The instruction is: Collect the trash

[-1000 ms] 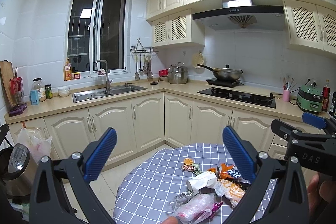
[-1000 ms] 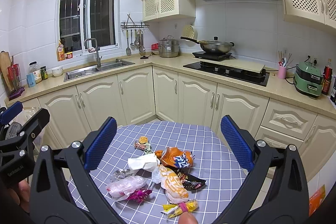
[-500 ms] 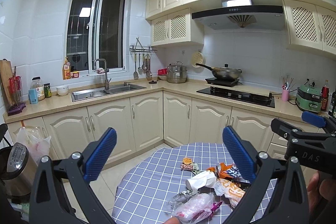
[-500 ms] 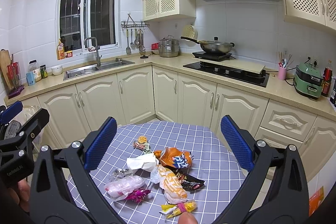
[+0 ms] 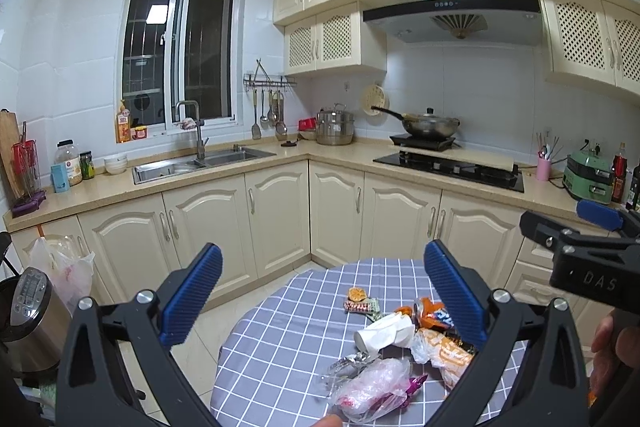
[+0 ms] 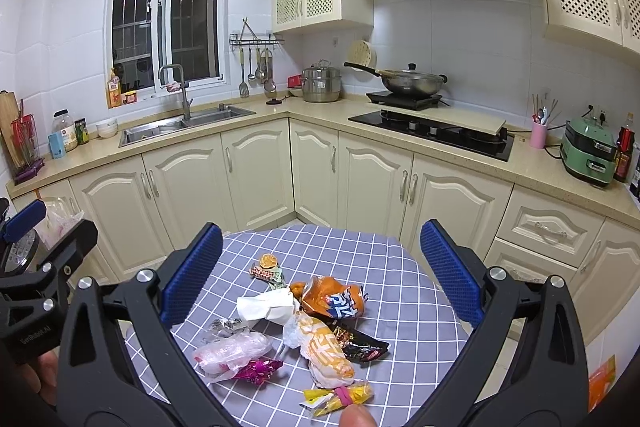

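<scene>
— Where did we have the two grippers?

— We held both above the near edge of the round table (image 6: 400, 259) with the blue checked cloth. Our left gripper (image 5: 324, 297) had its blue-padded jaws wide apart with nothing between them, and our right gripper (image 6: 320, 269) stood the same way, jaws spread and empty. Neither touched anything.

— And the trash?

— We saw it all lying in a loose heap in the middle of the table. At the far end lay a small orange slice (image 6: 268, 260), with a little printed wrapper (image 6: 266, 273) just beside it. Nearer to us sat a crumpled white tissue (image 6: 266, 308), and to its right an orange snack bag (image 6: 334, 303) with blue lettering. A clear plastic bag (image 6: 232, 349) lay on the left, touching a shiny pink wrapper (image 6: 260, 373). In the middle we had a white and orange wrapper (image 6: 320, 345), with a dark wrapper (image 6: 360, 345) on its right side. Closest to us lay a yellow wrapper (image 6: 340, 395).

— Anything else near us?

— We noticed a white plastic bag (image 5: 60, 269) hanging on the cabinets at the left, and a steel cooker (image 5: 28, 319) beneath it.
</scene>
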The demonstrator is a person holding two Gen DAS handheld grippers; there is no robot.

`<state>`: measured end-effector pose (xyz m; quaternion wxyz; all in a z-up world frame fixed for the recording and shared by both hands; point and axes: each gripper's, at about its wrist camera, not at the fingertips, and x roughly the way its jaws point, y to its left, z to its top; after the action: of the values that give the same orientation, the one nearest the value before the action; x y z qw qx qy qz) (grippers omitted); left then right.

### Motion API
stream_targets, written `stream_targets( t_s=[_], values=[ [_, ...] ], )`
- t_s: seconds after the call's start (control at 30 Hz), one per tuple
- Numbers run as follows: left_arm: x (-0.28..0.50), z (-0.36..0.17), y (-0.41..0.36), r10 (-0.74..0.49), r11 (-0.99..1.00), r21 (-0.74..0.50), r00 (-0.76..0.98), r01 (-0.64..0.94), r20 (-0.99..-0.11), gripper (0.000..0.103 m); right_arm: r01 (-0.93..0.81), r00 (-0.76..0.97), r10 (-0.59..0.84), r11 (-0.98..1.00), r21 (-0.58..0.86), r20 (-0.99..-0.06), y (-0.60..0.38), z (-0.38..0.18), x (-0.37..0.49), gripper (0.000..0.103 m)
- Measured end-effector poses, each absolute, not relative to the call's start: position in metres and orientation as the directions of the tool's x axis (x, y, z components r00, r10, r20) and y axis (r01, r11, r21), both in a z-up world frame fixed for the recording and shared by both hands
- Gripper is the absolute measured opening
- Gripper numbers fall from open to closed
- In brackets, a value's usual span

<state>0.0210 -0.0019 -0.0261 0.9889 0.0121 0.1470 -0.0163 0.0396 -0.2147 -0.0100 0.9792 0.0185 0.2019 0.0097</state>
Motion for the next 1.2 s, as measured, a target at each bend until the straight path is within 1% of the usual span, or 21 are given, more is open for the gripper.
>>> stream_targets(
  t_s=[0.2, 0.5, 0.63, 0.87, 1.0, 1.03, 1.07, 1.13, 1.17, 1.2],
  values=[
    [0.037, -0.057, -0.001, -0.033, 0.998, 0.033, 0.925, 0.049, -0.378, 0.099, 0.009, 0.889, 0.013, 0.999, 0.047, -0.457, -0.227, -0.034, 0.054, 0.097],
    [0.073, -0.137, -0.001, -0.095, 0.990, 0.027, 0.815, 0.135, -0.571, 0.099, 0.038, 0.789, 0.013, 0.997, 0.071, -0.614, -0.253, -0.099, 0.083, 0.097],
    [0.088, -0.169, -0.009, -0.124, 0.983, 0.026, 0.759, 0.183, -0.640, 0.099, 0.027, 0.729, 0.025, 0.997, 0.066, -0.684, -0.254, -0.132, 0.094, 0.097],
    [0.109, -0.214, -0.026, -0.160, 0.972, 0.009, 0.687, 0.235, -0.709, 0.099, -0.017, 0.650, 0.068, 0.997, 0.074, -0.757, -0.243, -0.170, 0.108, 0.097],
    [0.117, -0.224, -0.036, -0.181, 0.968, -0.015, 0.654, 0.251, -0.734, 0.098, -0.045, 0.602, 0.089, 0.996, 0.077, -0.793, -0.235, -0.191, 0.117, 0.097],
    [0.118, -0.226, -0.037, -0.186, 0.967, -0.019, 0.648, 0.255, -0.738, 0.097, -0.056, 0.587, 0.092, 0.996, 0.074, -0.804, -0.232, -0.198, 0.120, 0.097],
    [0.120, -0.227, -0.037, -0.194, 0.965, -0.025, 0.643, 0.262, -0.741, 0.093, -0.065, 0.576, 0.098, 0.995, 0.073, -0.812, -0.228, -0.204, 0.122, 0.097],
    [0.124, -0.232, -0.036, -0.213, 0.960, -0.043, 0.621, 0.277, -0.754, 0.066, -0.086, 0.557, 0.112, 0.993, 0.077, -0.823, -0.222, -0.214, 0.126, 0.096],
    [0.126, -0.235, -0.036, -0.221, 0.958, -0.055, 0.606, 0.280, -0.764, 0.060, -0.091, 0.551, 0.116, 0.993, 0.079, -0.826, -0.220, -0.217, 0.128, 0.090],
    [0.128, -0.238, -0.035, -0.227, 0.957, -0.065, 0.592, 0.281, -0.773, 0.048, -0.095, 0.544, 0.119, 0.992, 0.081, -0.830, -0.218, -0.221, 0.130, 0.085]
  ],
)
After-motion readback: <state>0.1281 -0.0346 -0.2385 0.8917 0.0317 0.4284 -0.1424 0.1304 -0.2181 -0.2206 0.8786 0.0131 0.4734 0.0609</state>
